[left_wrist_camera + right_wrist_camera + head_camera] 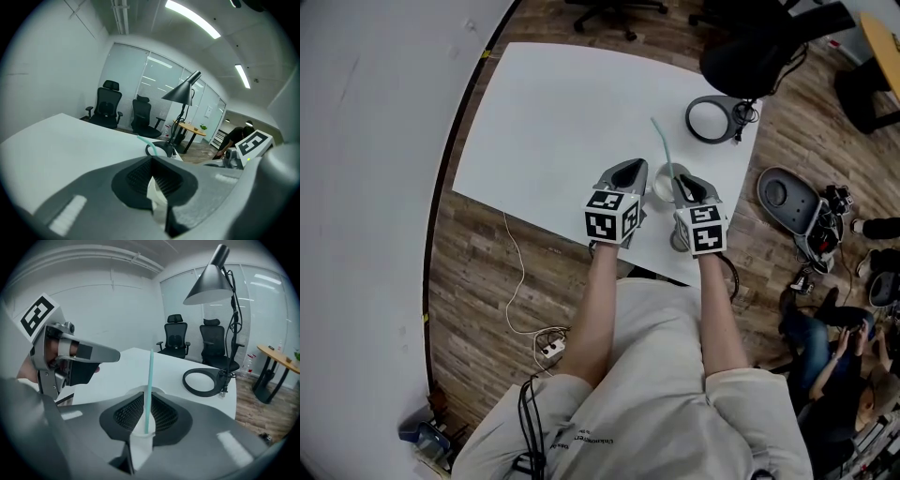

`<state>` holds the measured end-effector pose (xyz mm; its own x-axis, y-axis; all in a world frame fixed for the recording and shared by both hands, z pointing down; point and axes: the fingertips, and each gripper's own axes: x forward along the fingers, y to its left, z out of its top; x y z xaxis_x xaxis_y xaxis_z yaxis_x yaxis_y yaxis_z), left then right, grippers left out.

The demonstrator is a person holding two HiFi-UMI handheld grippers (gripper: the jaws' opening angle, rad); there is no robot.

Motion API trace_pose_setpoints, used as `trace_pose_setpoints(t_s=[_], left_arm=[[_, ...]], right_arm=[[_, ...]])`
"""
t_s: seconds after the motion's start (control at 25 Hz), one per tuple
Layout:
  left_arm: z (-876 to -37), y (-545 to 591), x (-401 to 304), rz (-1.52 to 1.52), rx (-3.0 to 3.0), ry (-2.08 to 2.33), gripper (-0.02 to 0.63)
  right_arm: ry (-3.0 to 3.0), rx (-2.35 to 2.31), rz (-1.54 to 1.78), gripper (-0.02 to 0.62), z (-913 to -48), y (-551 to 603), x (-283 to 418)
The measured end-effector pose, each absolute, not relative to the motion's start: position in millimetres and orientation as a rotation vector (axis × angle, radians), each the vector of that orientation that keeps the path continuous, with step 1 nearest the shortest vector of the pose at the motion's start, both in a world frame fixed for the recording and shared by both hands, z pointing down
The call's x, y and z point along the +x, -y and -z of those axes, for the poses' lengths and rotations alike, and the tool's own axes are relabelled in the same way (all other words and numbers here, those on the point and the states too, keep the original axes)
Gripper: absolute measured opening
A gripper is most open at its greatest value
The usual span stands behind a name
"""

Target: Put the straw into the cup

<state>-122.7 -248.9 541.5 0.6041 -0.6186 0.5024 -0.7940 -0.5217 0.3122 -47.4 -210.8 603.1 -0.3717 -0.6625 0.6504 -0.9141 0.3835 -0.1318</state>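
Observation:
A teal straw [662, 141] stands upright in my right gripper [682, 186], whose jaws are shut on its lower end, where white paper wraps it. In the right gripper view the straw [149, 390] rises straight from between the jaws of the gripper [143, 432]. A clear cup [667, 184] stands on the white table [562, 122] between the two grippers, partly hidden by the right one. My left gripper [630, 171] is just left of the cup, and in its own view the left gripper [157, 197] is shut on a white paper strip [154, 194]. The straw's tip [144, 139] shows beyond it.
A black desk lamp with a ring base [712, 120] stands at the table's far right corner, also visible as lamp [208, 282] and base [204, 380]. Office chairs [108, 105] stand beyond the table. The near table edge lies under my grippers. People sit on the floor at right [834, 347].

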Motion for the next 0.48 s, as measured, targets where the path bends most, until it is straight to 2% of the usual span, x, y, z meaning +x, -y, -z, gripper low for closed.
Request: trace_pose_setpoints(t_s=[0.48], left_arm=[[-520.7, 194.3, -95.2, -0.39, 2.261, 1.178, 0.0]], right_arm=[[2.262, 1.282, -0.665, 0.072, -561.4, 172.8, -17.5]])
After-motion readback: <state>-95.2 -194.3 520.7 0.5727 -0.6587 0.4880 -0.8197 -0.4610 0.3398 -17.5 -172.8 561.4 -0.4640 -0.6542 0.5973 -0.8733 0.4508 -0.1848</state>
